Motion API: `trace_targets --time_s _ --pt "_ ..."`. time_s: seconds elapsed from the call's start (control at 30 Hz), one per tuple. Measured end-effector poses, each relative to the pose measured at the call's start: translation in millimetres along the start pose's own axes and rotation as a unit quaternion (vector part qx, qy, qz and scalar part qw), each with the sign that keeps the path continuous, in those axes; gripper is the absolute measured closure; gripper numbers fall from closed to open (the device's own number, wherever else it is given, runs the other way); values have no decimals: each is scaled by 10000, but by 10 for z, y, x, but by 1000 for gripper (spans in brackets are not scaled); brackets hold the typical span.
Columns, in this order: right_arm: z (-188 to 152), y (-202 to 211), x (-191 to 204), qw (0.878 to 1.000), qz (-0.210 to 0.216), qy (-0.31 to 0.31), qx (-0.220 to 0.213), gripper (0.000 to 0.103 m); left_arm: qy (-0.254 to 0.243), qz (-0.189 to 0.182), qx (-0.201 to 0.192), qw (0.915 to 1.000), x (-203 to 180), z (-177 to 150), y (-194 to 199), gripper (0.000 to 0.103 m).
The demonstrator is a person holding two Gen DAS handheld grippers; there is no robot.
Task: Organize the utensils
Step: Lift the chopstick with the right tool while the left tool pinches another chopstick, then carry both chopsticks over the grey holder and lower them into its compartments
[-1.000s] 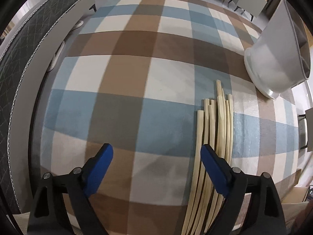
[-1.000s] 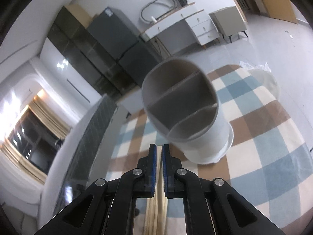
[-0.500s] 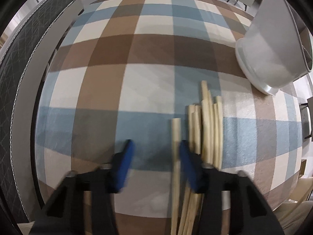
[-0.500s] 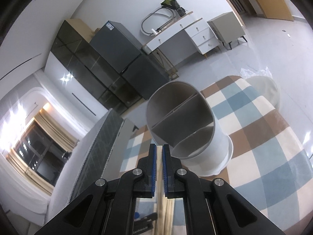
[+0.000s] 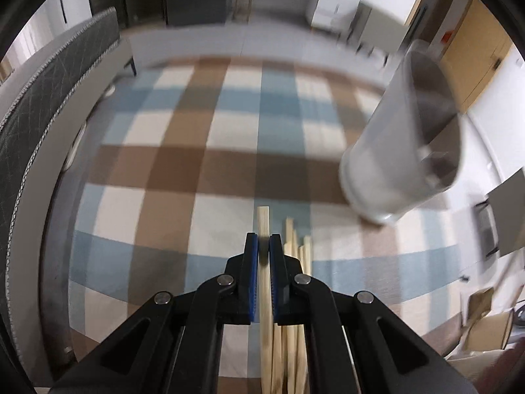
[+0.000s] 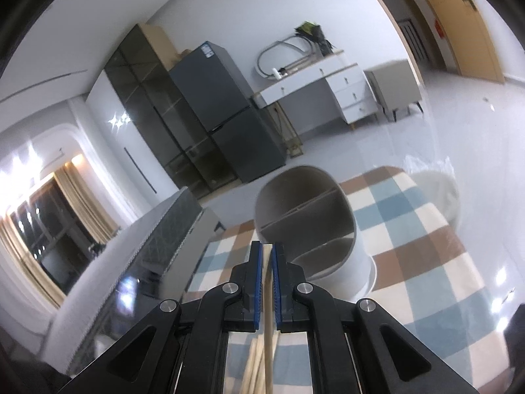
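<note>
Checked rug [image 5: 229, 164] in blue, brown and cream under you, dark cabinets and a white desk [image 6: 311, 82] along the far wall; your left gripper [image 5: 264, 252] has just clamped down and is pinching one chopstick [image 5: 263, 223], tip poking out toward 12 o'clock; the other chopsticks [image 5: 295, 344] lie on the rug just at its 3 o'clock; the white divided holder [image 5: 403, 151] sits tilted up at 2 o'clock; your right gripper [image 6: 266, 256] is pinching a chopstick [image 6: 268, 335] too, holder right ahead at 12.
</note>
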State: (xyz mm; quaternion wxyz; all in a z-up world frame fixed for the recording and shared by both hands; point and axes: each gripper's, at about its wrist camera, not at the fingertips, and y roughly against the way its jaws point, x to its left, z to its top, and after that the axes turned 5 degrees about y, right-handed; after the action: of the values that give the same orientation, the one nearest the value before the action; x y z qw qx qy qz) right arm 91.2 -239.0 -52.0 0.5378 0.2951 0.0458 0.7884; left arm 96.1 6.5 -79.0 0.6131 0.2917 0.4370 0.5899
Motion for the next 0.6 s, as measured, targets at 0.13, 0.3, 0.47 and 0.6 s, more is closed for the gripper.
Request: trace_targets --time_s 0.13,0.3,0.47,0.6 --pt "-40 158 124 9998 -9 150 -87 98 54 -192 -330 9993 40 -25 252 101" --pt "-21 320 277 9987 -67 435 -273 98 -11 -315 -401 9987 -152 256 47 101" --pt "76 457 375 9967 -120 646 -470 98 -150 -542 -438 9975 -263 269 219 101" --pt "254 497 376 9948 -94 759 -670 98 -267 -927 -702 9929 -417 415 506 101"
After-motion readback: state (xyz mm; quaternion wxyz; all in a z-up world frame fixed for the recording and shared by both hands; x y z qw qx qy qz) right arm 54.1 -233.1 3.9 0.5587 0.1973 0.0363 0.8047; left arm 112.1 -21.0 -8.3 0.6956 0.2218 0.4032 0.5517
